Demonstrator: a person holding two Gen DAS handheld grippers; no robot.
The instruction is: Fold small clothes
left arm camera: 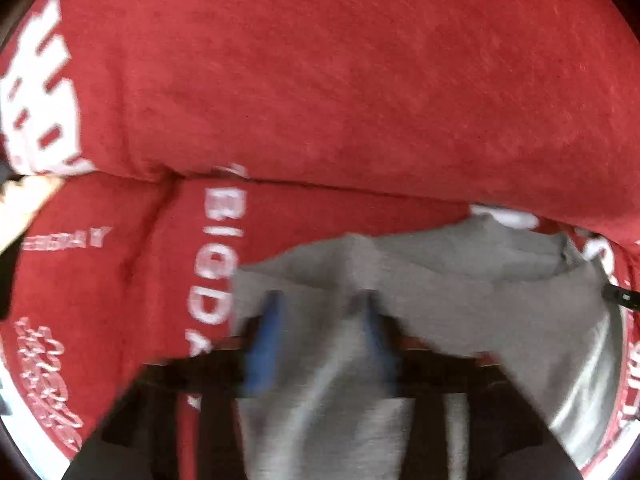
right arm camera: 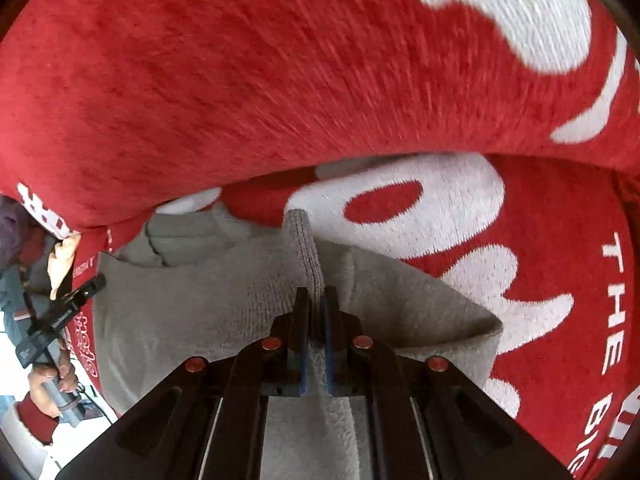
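Right wrist view: right gripper fingers pinch the grey garment's ribbed edge on the red blanket; left gripper fingers spread above it.

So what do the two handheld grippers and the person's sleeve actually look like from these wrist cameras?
Right gripper: black angular linkage frame with four round copper-red pivot caps, fingers lined with blue pads. Left gripper: blurred, the same black frame with blue-padded fingers. In the right wrist view, the left hand wears a red ribbed cuff.
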